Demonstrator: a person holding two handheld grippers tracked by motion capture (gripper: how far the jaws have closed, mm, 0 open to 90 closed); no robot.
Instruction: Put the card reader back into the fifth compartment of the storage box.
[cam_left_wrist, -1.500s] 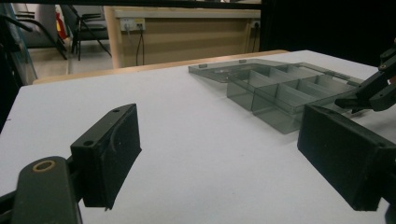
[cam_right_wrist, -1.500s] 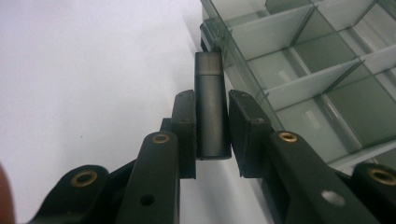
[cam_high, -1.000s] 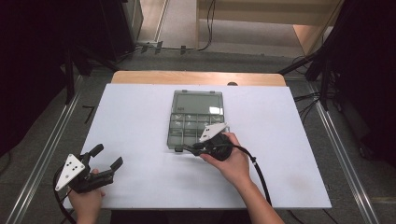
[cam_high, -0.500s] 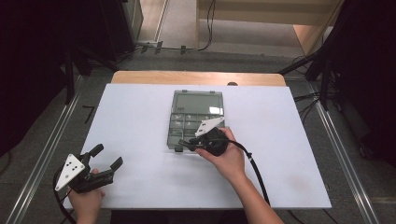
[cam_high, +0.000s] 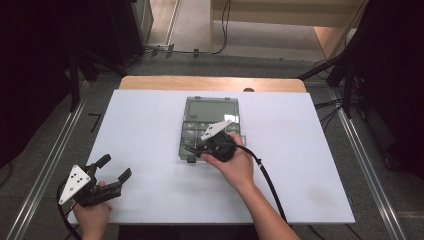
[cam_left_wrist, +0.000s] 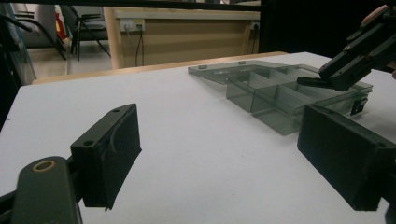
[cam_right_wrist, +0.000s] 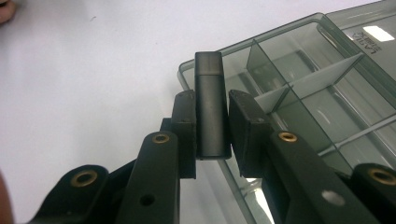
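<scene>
The right gripper (cam_high: 192, 149) sits at the near left corner of the smoky compartment box (cam_high: 210, 122), and its jaws are clamped on a small dark stick (cam_right_wrist: 211, 112), a flat-ended block, maybe a flash drive though that cannot be told; in the right gripper view the stick stands between the two pads with its long axis running along the jaws, its free end poking out past the fingertips (cam_right_wrist: 247, 122) and hanging over the box's corner compartment; the box (cam_right_wrist: 322, 88) spreads away to the right of the stick there, its dividers crossing, the compartments in sight looking empty; so the relation that matters is plain: the stick is just above the rim at the corner, and the open cell lies just beyond its tip and to one side.

The lid lies flat and open on the far side of the box; the white table (cam_high: 150, 125) around it is bare.

The left gripper (cam_high: 114, 169) rests near the table's near left corner, well apart from the box, jaws spread wide with nothing between them; in the left gripper view the box (cam_left_wrist: 280, 93) shows far off to the right, with the other gripper (cam_left_wrist: 357, 56) poised at it; the right hand (cam_high: 235, 162) is clearly the nearer one, and judging by the pose, the likely next step is a short lowering of the stick into that corner cell, with the rim the thing to clear.
</scene>
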